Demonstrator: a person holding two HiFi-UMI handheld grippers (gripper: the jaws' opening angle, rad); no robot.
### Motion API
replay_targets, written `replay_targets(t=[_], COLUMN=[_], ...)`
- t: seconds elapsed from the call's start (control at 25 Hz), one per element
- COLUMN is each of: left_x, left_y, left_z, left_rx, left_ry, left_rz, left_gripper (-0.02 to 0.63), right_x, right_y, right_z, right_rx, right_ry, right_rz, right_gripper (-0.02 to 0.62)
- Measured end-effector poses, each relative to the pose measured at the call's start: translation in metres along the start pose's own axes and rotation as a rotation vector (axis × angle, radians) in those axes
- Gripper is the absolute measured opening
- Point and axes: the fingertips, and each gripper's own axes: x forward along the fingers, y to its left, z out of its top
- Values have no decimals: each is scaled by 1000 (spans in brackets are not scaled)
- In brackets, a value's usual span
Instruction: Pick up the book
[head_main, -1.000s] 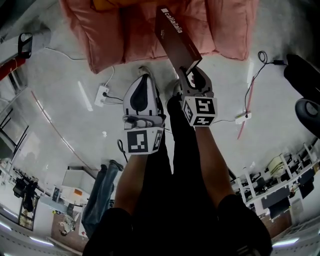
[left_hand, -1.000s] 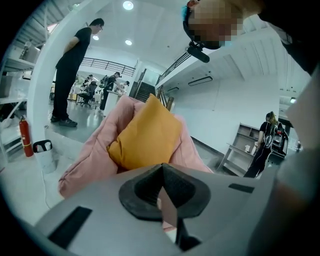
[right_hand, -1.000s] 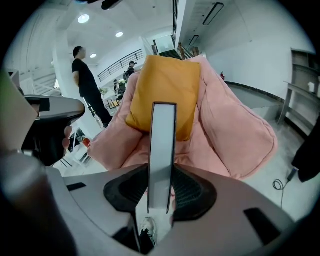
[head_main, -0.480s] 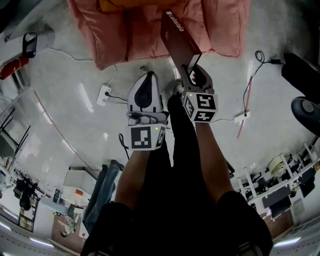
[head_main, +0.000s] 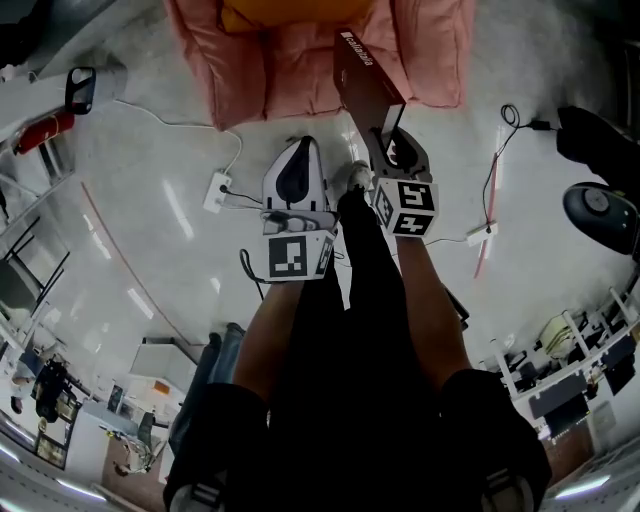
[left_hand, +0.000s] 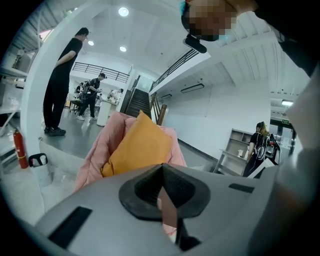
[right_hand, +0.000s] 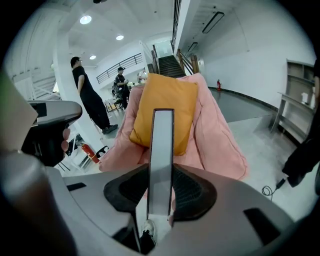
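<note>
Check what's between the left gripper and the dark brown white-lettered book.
Head view: nothing joins left gripper and dark brown book, held by right gripper; only a white shoe on pale floor shows below.

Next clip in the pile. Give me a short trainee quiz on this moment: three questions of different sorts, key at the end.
1. Multiple choice: what is the right gripper shut on?
A) a bottle
B) the book
C) a cable
2. True or false: the left gripper also grips the book.
3. Fill in: the orange cushion lies on a soft seat whose colour is ____.

Key: 1 B. 2 False: its jaws are together with nothing between them, and the book is in the right gripper alone. 3 Pink.
</note>
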Motion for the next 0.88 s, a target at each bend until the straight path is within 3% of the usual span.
replay_targets(t=[0.28, 0.56, 0.88], left_x=[-22, -39, -70], left_y=[-26, -51, -92], left_z=[32, 83, 125], left_rx=[44, 50, 65], left_ry=[-8, -70, -107], left_rz=[-33, -38, -112], left_gripper=[8, 8, 8], right_x=[-44, -89, -148], right_y=[7, 9, 19], right_z=[40, 65, 87], right_rx=[-3, -4, -11], right_ry=[-57, -95, -142], right_rz=[2, 7, 16], right_gripper=[146, 146, 146])
